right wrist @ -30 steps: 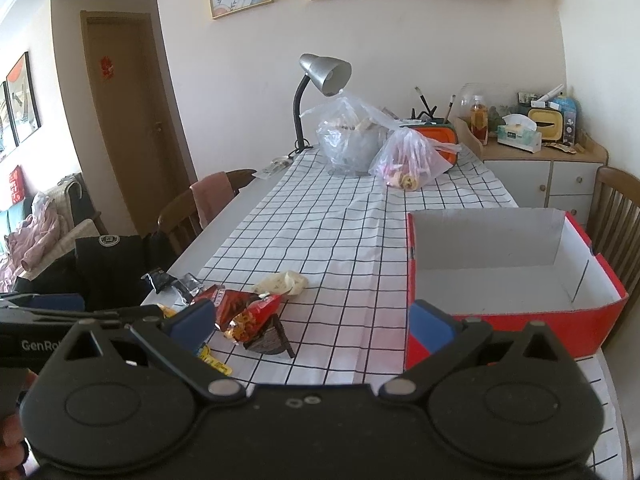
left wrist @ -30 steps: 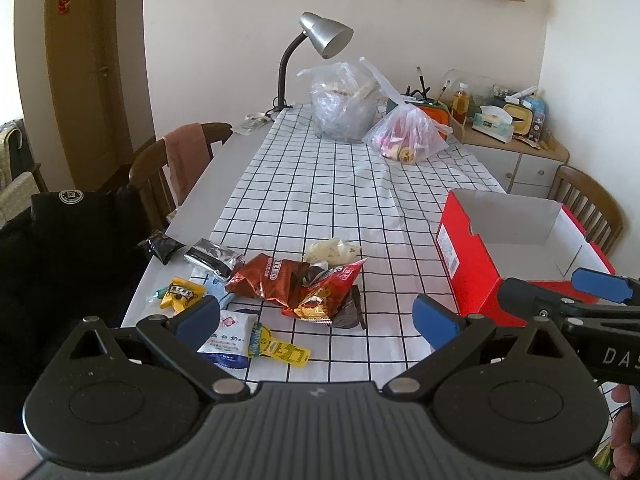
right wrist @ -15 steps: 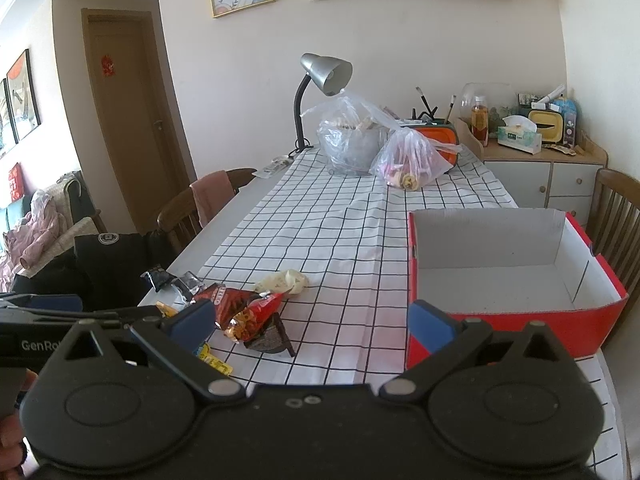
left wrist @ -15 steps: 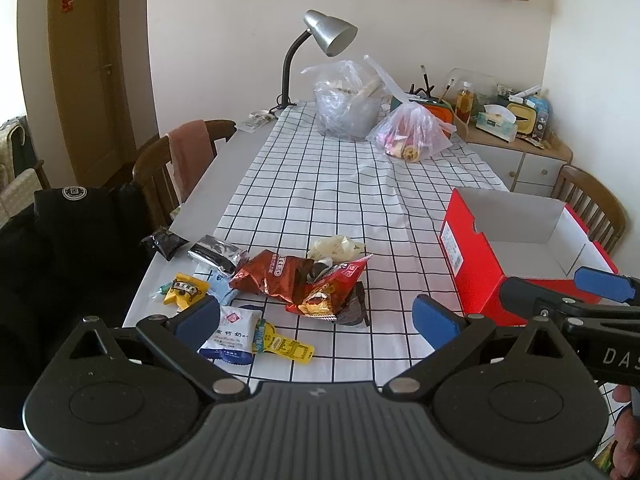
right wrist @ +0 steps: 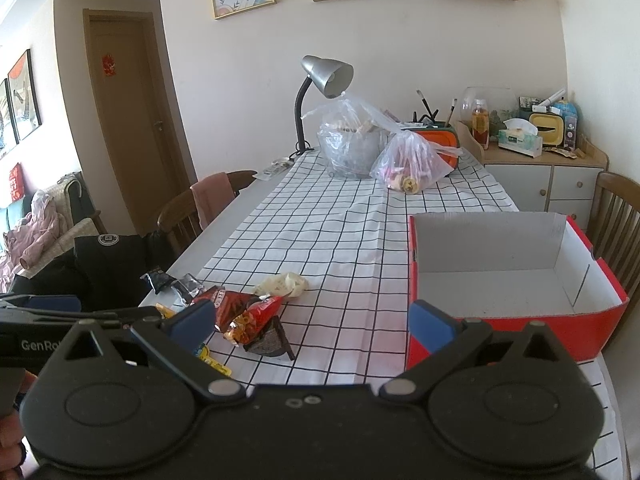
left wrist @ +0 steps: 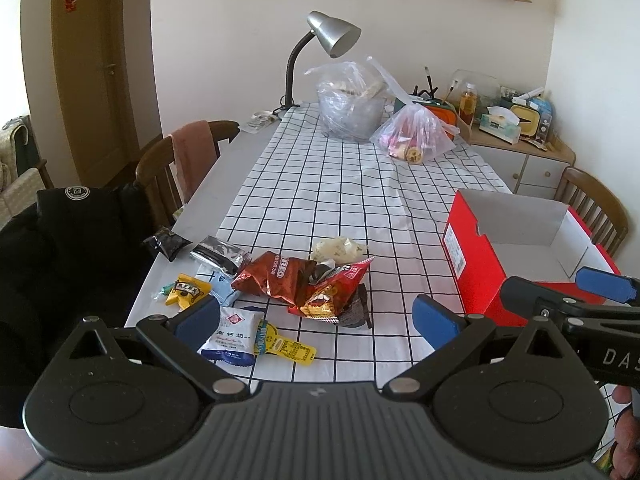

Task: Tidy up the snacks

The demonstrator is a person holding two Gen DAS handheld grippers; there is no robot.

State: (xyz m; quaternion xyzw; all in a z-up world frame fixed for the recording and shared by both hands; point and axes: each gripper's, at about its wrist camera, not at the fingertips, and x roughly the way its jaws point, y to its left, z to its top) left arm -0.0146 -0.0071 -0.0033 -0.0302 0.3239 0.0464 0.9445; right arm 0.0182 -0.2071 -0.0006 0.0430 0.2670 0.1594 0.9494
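Several snack packets lie in a loose pile at the near left of the checked tablecloth: a red chip bag (left wrist: 334, 292), a brown foil bag (left wrist: 272, 276), a white milk packet (left wrist: 234, 338), a yellow packet (left wrist: 186, 290) and a silver-black wrapper (left wrist: 218, 258). An empty red box (left wrist: 476, 264) with a white inside stands at the right. My left gripper (left wrist: 316, 320) hovers open just short of the pile, holding nothing. My right gripper (right wrist: 312, 320) is open too, between the pile (right wrist: 252, 316) and the red box (right wrist: 516, 320).
Two clear plastic bags (left wrist: 352, 100) of goods and a grey desk lamp (left wrist: 332, 34) stand at the table's far end. Wooden chairs (left wrist: 168, 164) line the left side, one under a black jacket (left wrist: 68, 248). A sideboard (right wrist: 544, 168) with clutter sits at the back right.
The left wrist view has tilted up a little, so the pile sits slightly lower in frame. The right gripper has barely moved. Both stay open.
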